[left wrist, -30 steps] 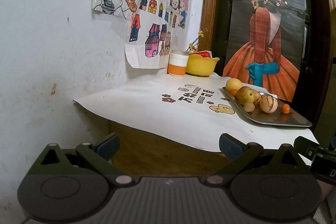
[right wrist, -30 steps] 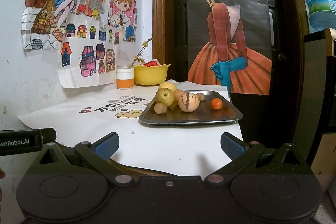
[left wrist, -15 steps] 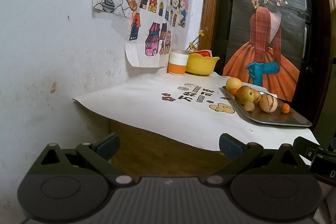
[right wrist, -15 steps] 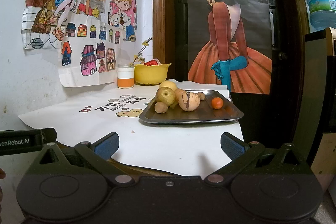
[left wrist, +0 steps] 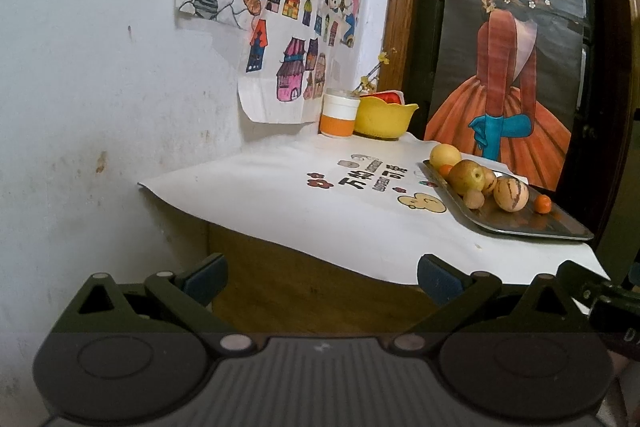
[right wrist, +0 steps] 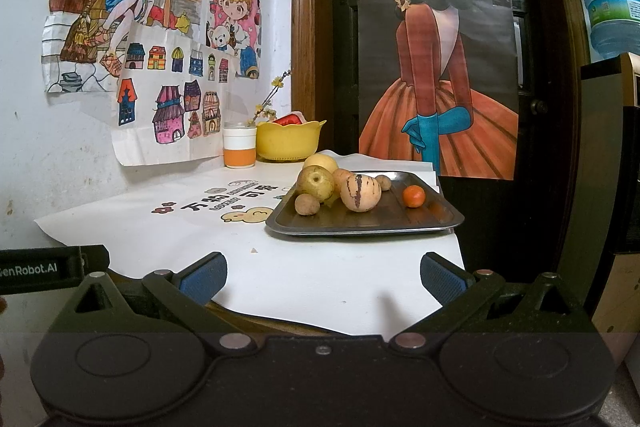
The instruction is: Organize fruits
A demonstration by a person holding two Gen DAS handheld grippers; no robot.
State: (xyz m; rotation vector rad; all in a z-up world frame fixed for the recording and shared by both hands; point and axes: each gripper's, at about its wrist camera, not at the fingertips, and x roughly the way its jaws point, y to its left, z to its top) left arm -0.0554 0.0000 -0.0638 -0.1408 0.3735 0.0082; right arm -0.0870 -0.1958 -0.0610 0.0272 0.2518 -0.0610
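Both tools stand short of the desk (right wrist: pixel 152 223), off its near edge; left tool (left wrist: pixel 322 277) and right tool (right wrist: pixel 323 277) each have jaws spread wide, holding nothing; fruits sit clustered on the metal tray (right wrist: pixel 416 225) at the desk's right side: green pear (right wrist: pixel 315 183), striped melon (right wrist: pixel 360 193), small orange (right wrist: pixel 413 196) set apart; scene fits either sorted or unsorted; any grasp should take round fruit across its middle, gently; yellow bowl (right wrist: pixel 289 143) stands beyond. Legible: "enRobot.AI" on the left tool's body; "万物可爱" printed on the desk cover.

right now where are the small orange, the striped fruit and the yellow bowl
small orange (right wrist: pixel 413 195), right wrist view, middle of its skin
striped fruit (right wrist: pixel 360 193), right wrist view, front face
yellow bowl (right wrist: pixel 289 143), right wrist view, outer wall
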